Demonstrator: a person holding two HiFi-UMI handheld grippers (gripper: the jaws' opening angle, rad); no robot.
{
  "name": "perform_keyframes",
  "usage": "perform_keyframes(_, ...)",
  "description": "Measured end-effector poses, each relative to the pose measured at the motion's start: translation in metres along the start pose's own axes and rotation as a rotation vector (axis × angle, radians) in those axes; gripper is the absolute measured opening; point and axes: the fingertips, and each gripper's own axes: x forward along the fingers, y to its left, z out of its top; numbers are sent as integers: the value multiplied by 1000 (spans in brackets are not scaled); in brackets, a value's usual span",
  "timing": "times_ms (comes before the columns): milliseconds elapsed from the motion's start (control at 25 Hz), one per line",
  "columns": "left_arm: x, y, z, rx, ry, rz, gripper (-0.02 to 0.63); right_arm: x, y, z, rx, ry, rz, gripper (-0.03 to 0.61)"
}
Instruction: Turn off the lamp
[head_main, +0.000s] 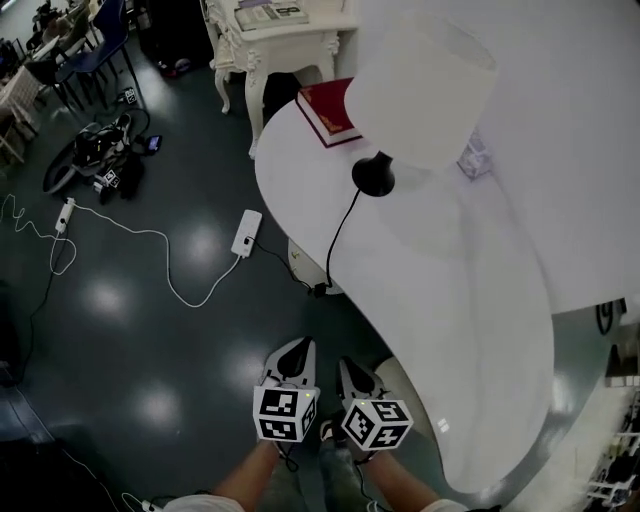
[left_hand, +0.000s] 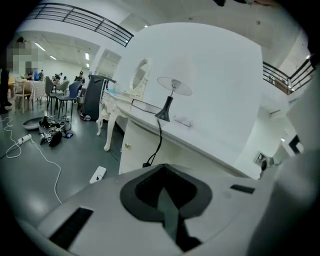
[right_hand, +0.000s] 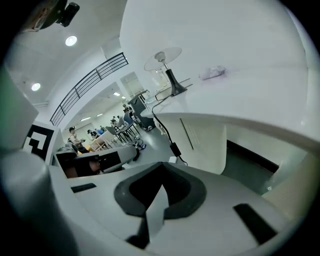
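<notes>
— White shade on a black foot: the lamp (head_main: 420, 95) stands at the far end of the curved white counter (head_main: 480, 340), close to its left edge.
— And the tools?
— Both are near the person, side by side over the dark floor (head_main: 150, 350), just left of the counter's near end. On the left gripper (head_main: 297, 347) the jaws are pressed together with nothing between them. The right gripper (head_main: 352, 366) is the same, pads meeting, empty.
— Is either touching the lamp?
— No, they're well apart from it. Both point toward the far end, tipped down a little.
— What's around the lamp?
— A red book (head_main: 325, 110) lies just left of the foot and a bit farther off, at the counter's edge. Right of the shade there's a small clear thing (head_main: 475, 158); I can't tell what it is. A black cord (head_main: 338, 235) runs from the foot across the top, over the left edge and down the counter's side.
— And on the floor?
— A white power strip (head_main: 246, 232) lies left of the counter, with a white cable (head_main: 150, 238) trailing away to the left. Farther off there's an ornate white desk (head_main: 280, 45) on curved legs, and a heap of dark gear (head_main: 95, 155) at the far left.
— Is the lamp lit?
— I can't tell; the shade just looks plain white.
</notes>
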Motion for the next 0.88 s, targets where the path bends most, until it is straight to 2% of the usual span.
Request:
perform_keyframes(320, -56, -57, 58, 3, -34, 17, 9, -86, 17, 71, 19, -107, -21, -2)
perform_keyframes(640, -95, -120, 115, 90, -111, -21, 9, -152, 27, 135, -20, -228, -31, -2)
perform_keyframes(880, -115, -152, 139, 141, -147, -36, 9, -184, 43, 155, -48, -268, -2, -2)
